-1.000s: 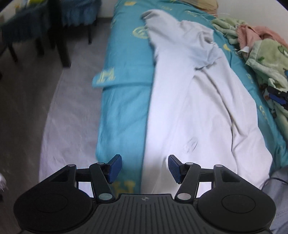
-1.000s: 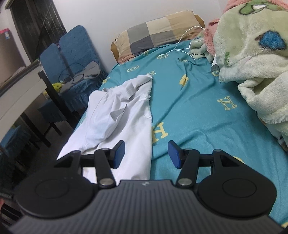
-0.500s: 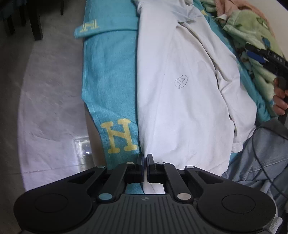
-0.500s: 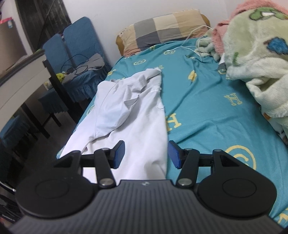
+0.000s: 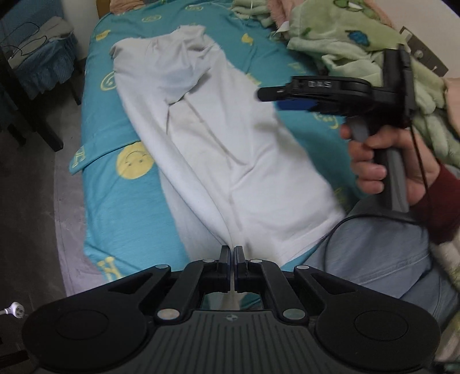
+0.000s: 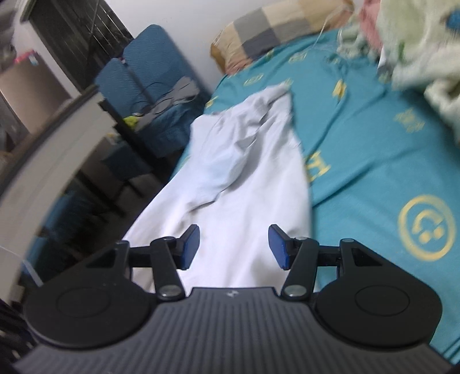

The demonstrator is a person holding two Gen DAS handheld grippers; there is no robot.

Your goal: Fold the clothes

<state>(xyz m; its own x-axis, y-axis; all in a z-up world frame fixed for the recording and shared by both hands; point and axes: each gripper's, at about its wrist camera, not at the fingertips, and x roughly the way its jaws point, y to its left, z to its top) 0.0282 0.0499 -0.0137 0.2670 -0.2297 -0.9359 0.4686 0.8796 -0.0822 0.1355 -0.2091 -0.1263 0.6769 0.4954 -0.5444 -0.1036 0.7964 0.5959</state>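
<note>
A white shirt (image 5: 230, 143) lies lengthwise on the teal bedsheet (image 5: 115, 207), rumpled at its far end. My left gripper (image 5: 232, 253) is shut on the shirt's near hem, and the cloth draws into creases toward the pads. In the left wrist view, a hand (image 5: 382, 161) holds my right gripper (image 5: 276, 99) over the shirt's right edge. In the right wrist view, the right gripper (image 6: 233, 247) is open above the white shirt (image 6: 244, 184), with nothing between its blue pads (image 6: 191, 244).
A green fleece blanket (image 5: 359, 49) is heaped along the bed's right side. A checked pillow (image 6: 284, 26) sits at the head. Blue chairs (image 6: 149, 77) and a dark table leg (image 5: 34, 115) stand left of the bed, over grey floor (image 5: 31, 201). The person's jeans-clad leg (image 5: 373, 259) is near right.
The left gripper shut on the shirt's near hem and has pulled it up and back. The right gripper stayed open and moved in over the shirt's right side.
</note>
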